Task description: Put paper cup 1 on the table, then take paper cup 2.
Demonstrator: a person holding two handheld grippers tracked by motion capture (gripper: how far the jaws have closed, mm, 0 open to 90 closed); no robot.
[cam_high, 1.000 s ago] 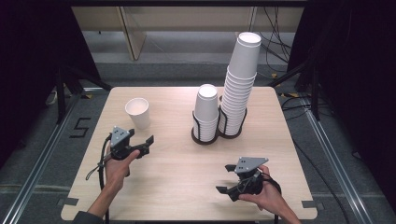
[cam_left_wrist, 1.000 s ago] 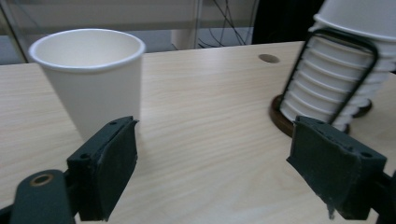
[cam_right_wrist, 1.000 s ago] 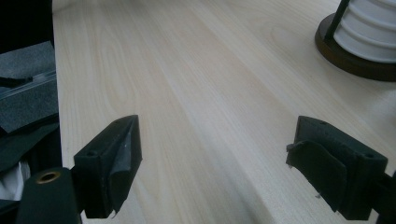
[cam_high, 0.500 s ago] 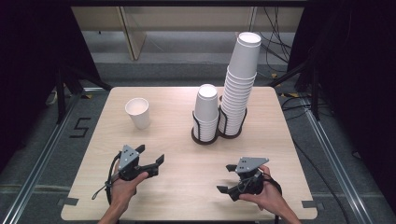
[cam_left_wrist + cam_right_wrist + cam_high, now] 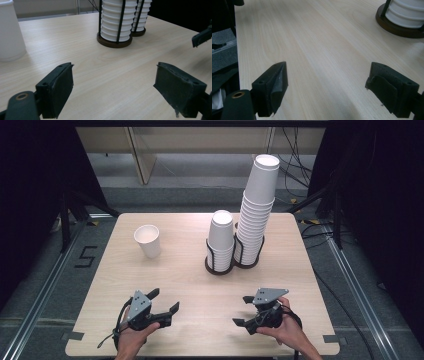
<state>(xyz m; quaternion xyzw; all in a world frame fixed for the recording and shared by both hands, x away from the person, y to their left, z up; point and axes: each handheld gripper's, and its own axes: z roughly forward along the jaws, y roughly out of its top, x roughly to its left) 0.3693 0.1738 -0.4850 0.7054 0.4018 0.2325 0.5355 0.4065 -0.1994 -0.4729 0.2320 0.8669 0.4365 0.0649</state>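
Both tongs, left (image 5: pixel 166 300) and right (image 5: pixel 243 310), wide open, apparently empty, above table (image 5: pixel 190 285).

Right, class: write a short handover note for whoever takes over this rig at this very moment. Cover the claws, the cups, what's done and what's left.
Left claw: open, empty, at the table's near left.
Right claw: open, empty, at the near right.
Cups: a single paper cup stands mouth up at the far left. A short stack and a tall stack sit upside down in the black wire holder.
Done: one cup stands apart from the stacks.
Left: probably pulling more cups; neither claw touches one.
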